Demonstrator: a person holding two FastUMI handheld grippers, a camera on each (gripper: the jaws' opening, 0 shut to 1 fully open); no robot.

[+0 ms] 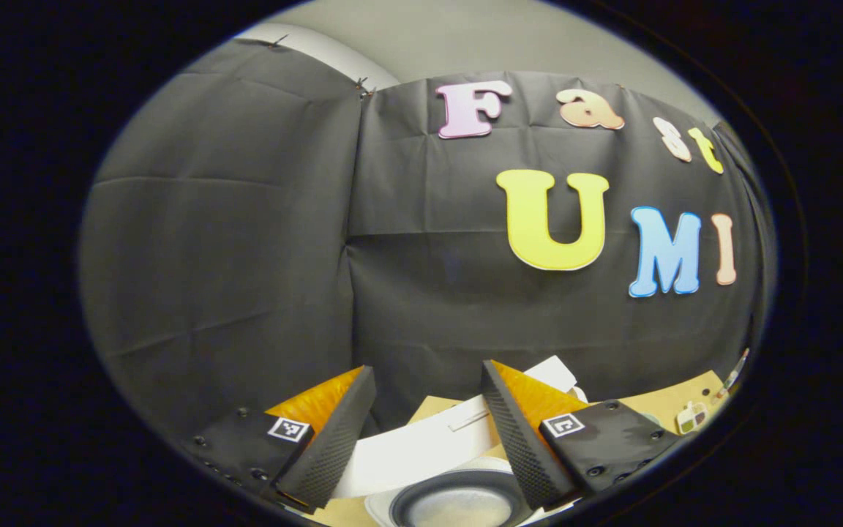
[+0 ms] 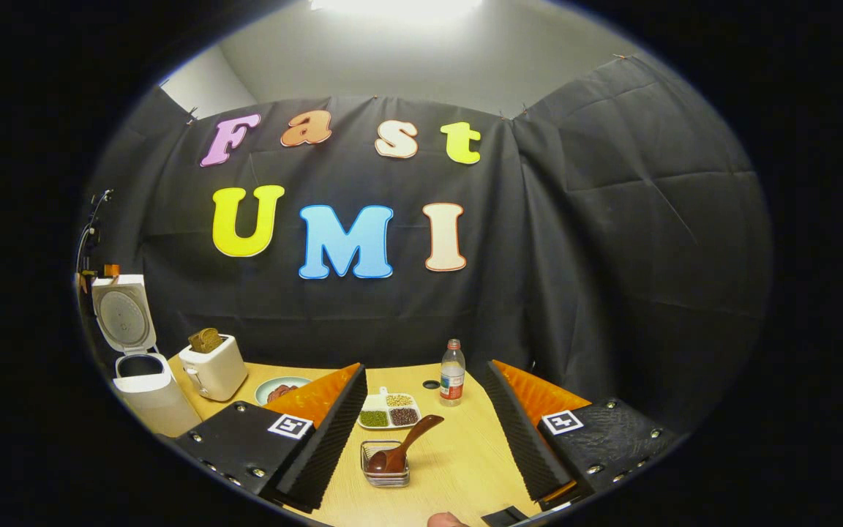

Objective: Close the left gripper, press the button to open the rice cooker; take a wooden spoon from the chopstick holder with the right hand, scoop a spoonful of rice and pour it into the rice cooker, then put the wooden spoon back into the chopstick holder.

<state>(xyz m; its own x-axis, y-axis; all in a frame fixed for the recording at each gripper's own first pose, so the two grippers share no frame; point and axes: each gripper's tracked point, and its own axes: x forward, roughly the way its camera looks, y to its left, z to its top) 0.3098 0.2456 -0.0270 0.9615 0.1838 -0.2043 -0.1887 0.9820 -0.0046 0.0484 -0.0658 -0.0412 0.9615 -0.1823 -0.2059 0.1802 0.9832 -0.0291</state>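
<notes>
In the right gripper view, the white rice cooker point(image 2: 145, 380) stands at the table's far left with its lid point(image 2: 124, 313) swung up. A wooden spoon point(image 2: 405, 443) leans in the small clear chopstick holder point(image 2: 385, 468), bowl end down. My right gripper point(image 2: 423, 366) is open just above and in front of the holder, with nothing between its fingers. A white divided dish point(image 2: 390, 410) holds green, brown and pale grains. In the left gripper view, my left gripper point(image 1: 426, 367) is open above the rice cooker's open pot point(image 1: 458, 506) and raised white lid point(image 1: 421, 448).
On the wooden table point(image 2: 465, 461), a white toaster point(image 2: 213, 372) with toast stands next to the cooker, with a plate point(image 2: 279, 388) beside it. A small bottle point(image 2: 452, 373) and a dark cap point(image 2: 431, 384) stand behind the divided dish. A fingertip point(image 2: 447, 520) shows at the bottom edge.
</notes>
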